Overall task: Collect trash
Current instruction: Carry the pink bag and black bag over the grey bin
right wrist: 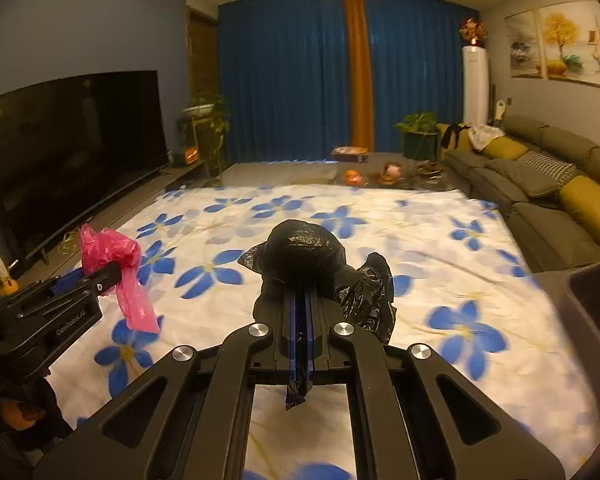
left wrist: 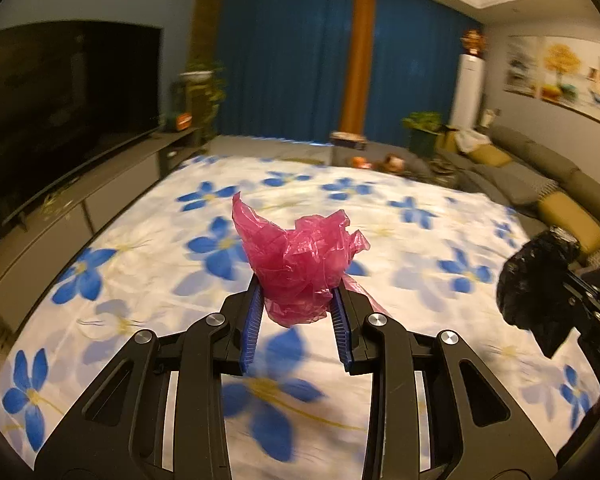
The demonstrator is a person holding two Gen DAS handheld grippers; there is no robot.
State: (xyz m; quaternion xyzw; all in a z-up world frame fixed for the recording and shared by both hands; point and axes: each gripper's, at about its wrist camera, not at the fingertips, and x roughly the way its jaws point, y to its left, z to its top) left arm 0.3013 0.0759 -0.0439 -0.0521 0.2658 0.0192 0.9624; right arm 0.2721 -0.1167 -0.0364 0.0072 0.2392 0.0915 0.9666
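A crumpled pink plastic bag [left wrist: 300, 260] is pinched between the blue pads of my left gripper [left wrist: 298, 292], held above the flowered sheet [left wrist: 148, 280]. In the right wrist view that same pink bag [right wrist: 108, 256] and left gripper [right wrist: 112, 270] show at the left. My right gripper [right wrist: 300, 300] is shut on a crumpled black plastic bag [right wrist: 308, 248], with a strip of it trailing back between the pads. The black bag [left wrist: 536, 280] also hangs at the right edge of the left wrist view.
A white sheet with blue flowers [right wrist: 440, 264] covers the floor. A large TV [right wrist: 76, 152] on a low cabinet stands at the left, a grey sofa with yellow cushions [right wrist: 548, 184] at the right. A dark bin rim [right wrist: 596, 304] shows at the right edge. Toys and plants stand before the blue curtains.
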